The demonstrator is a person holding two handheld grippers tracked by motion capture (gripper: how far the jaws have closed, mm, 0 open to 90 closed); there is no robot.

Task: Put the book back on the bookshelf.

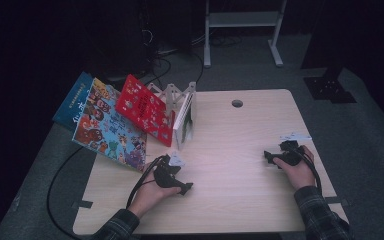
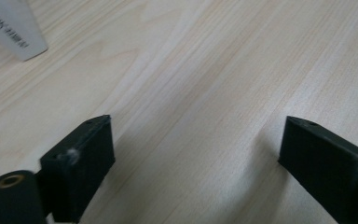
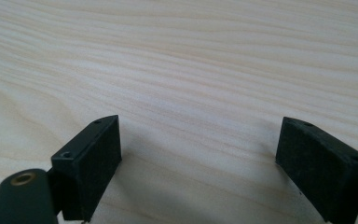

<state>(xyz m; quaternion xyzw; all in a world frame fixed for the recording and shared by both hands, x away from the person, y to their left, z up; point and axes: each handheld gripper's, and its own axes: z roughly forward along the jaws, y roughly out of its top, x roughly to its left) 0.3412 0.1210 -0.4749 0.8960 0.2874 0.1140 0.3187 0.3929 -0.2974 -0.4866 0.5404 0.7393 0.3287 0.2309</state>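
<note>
Faintly, the white book [image 2: 13, 25] shows unreadable dark print.

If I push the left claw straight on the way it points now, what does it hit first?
Probably nothing soon: the left claw is open, pointing right and low over bare table. The right claw sits farther along, a little off that line. Depth is hard to judge.

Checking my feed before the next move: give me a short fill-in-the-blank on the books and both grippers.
1. The left gripper has its jaws ____, nothing between them.
2. The red book leans on the ____ book rack.
3. Both grippers are above the ____ table; the right gripper is open.

Missing words: open; wooden; wooden
</note>
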